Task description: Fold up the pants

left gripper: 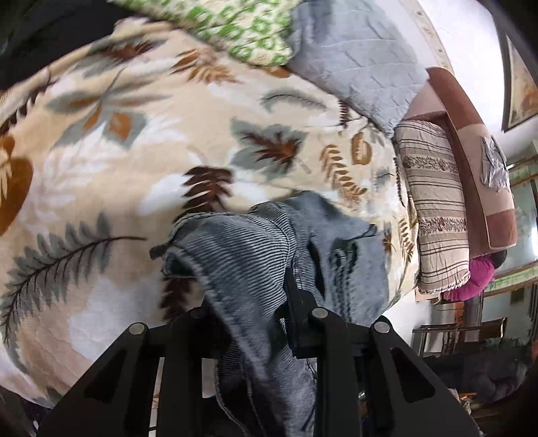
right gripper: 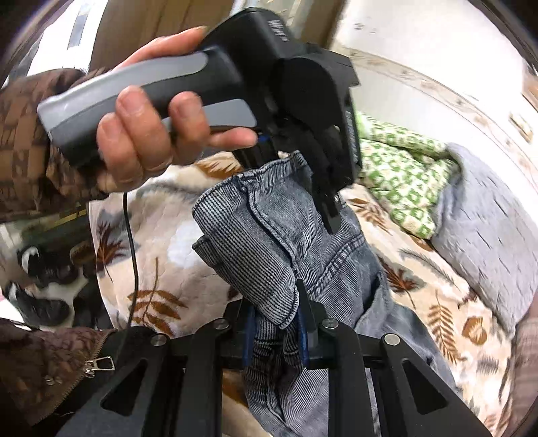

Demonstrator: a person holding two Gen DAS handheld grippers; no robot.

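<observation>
Only right view shows hand holding left claw.

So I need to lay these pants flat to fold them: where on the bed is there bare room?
The leaf-print blanket lies bare across its broad middle, between the pants and the green-patterned cloth. It is crowded along the far edge: grey quilted pillow, striped folded bedding.

Pants up off the bed, gripper at each end

Grey corduroy pants hang above the leaf-print blanket; green-patterned quilt and grey quilted pillow sit at its far edge.
</observation>
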